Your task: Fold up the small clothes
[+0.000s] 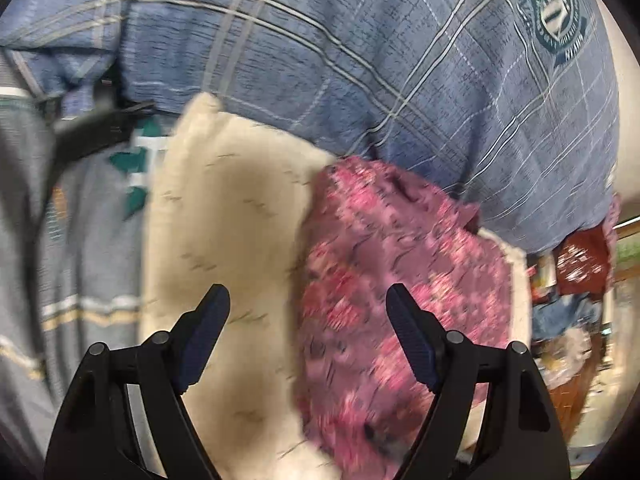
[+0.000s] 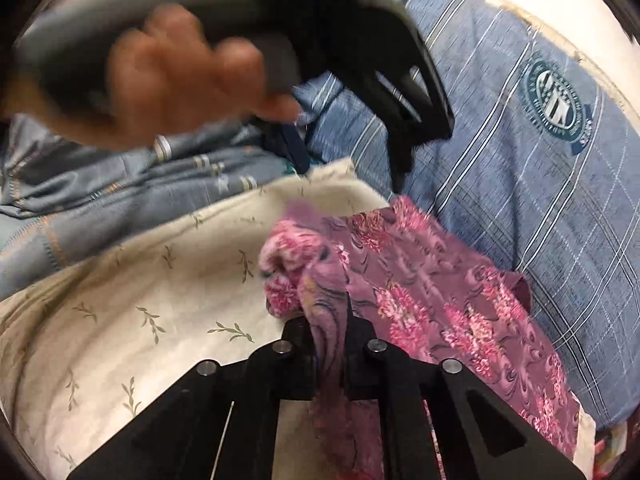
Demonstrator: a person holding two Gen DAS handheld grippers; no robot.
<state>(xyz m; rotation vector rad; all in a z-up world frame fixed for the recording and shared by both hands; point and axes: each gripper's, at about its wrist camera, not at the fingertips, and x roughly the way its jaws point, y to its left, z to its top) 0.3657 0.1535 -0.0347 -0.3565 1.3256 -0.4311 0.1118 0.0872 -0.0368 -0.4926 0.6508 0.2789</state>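
A small pink floral cloth (image 1: 400,280) lies on a cream pillow with a leaf print (image 1: 224,216), which rests on a blue plaid bedcover (image 1: 360,52). My left gripper (image 1: 308,300) is open and empty just above the cloth's left edge. My right gripper (image 2: 326,320) is shut on a bunched fold of the pink cloth (image 2: 420,288) and holds that fold up off the cream pillow (image 2: 140,300). In the right wrist view the left gripper (image 2: 400,92) and the hand that holds it (image 2: 180,76) show blurred at the top.
The blue plaid bedcover (image 2: 540,160) with a round green crest (image 2: 560,104) surrounds the pillow. Heaped clothes and clutter (image 1: 572,300) lie at the far right beyond the bed's edge. A dark strap (image 1: 92,136) crosses the upper left.
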